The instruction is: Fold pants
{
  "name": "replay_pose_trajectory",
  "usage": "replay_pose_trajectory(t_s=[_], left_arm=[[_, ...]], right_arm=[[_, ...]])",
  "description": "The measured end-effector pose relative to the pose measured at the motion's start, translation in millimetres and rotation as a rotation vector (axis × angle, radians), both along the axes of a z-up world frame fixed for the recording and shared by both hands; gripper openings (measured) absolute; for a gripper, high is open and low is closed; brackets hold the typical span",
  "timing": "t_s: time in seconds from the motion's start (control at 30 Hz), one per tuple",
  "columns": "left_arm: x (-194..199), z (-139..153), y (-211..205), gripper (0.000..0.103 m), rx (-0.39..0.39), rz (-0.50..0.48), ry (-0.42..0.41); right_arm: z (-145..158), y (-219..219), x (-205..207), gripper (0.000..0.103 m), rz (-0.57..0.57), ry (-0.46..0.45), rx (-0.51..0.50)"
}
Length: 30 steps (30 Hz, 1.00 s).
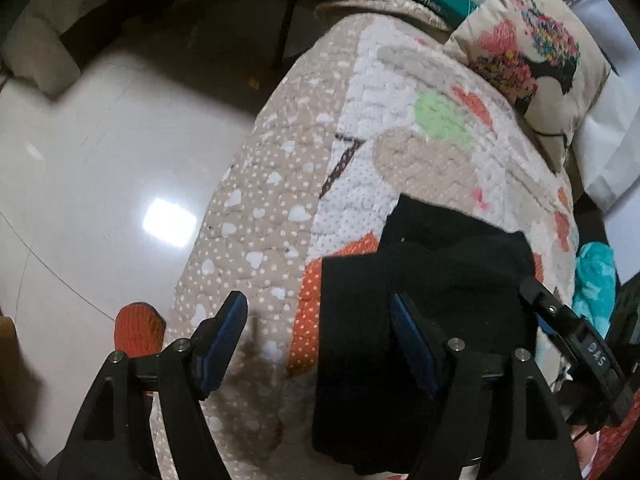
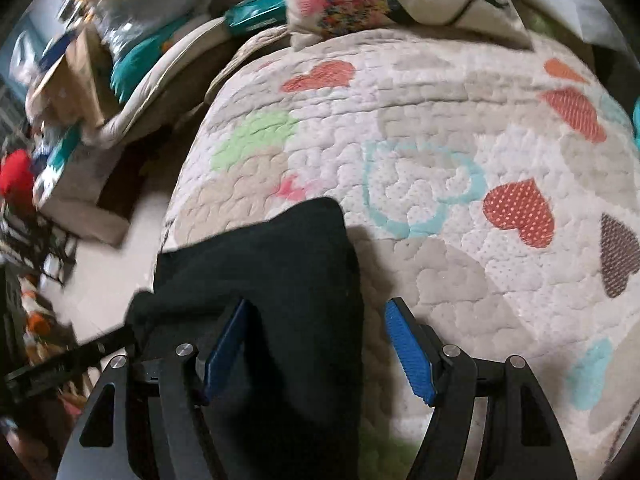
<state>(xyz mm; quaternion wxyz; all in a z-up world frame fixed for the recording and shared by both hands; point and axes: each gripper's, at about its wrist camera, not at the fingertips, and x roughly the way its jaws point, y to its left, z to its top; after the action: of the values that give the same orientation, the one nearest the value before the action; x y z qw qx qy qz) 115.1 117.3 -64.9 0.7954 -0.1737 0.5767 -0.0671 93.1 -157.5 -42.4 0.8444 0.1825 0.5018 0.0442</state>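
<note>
The black pants (image 1: 424,280) lie bunched on the heart-patterned quilt (image 1: 280,184), near the quilt's edge closest to the cameras, with some layers already doubled over. The garment's long axis seems to run away from both grippers toward the printed cushion (image 1: 532,44), though the dark cloth hides its folds and its near end drops out of view.

The pants sit between the two tools. In the left wrist view they lie to the right, and the left gripper (image 1: 320,340) stands spread wide, its right finger over the cloth and its left finger over bare quilt, pinching nothing. In the right wrist view the pants (image 2: 272,280) lie to the left, and the right gripper (image 2: 316,352) is likewise spread, with fabric running between its fingers but not clamped.

Judging by overlap, the right gripper is better placed to close on an edge. The coming fold likely turns on taking the near end and carrying it along that axis toward the cushion.
</note>
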Motion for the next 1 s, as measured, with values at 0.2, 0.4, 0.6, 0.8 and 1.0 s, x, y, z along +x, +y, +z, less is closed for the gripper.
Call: replay_pose_trajectory(t_s=[0.2, 0.4, 0.6, 0.8, 1.0], left_arm=[[-20, 29, -14, 0.073, -0.013, -0.047, -0.141], [-43, 45, -42, 0.073, 0.160, -0.088, -0.274], [-77, 52, -41, 0.073, 0.248, -0.069, -0.352], [-92, 53, -43, 0.073, 0.293, -0.061, -0.391], [-96, 54, -50, 0.073, 0.296, -0.081, -0.405]], right_arm=[[14, -25, -31, 0.075, -0.035, -0.036, 0.111], [18, -27, -80, 0.076, -0.003, -0.047, 0.097], [16, -1, -104, 0.076, 0.084, -0.068, 0.013], [18, 10, -113, 0.076, 0.083, -0.097, -0.042], [18, 6, -120, 0.076, 0.057, -0.099, -0.064]])
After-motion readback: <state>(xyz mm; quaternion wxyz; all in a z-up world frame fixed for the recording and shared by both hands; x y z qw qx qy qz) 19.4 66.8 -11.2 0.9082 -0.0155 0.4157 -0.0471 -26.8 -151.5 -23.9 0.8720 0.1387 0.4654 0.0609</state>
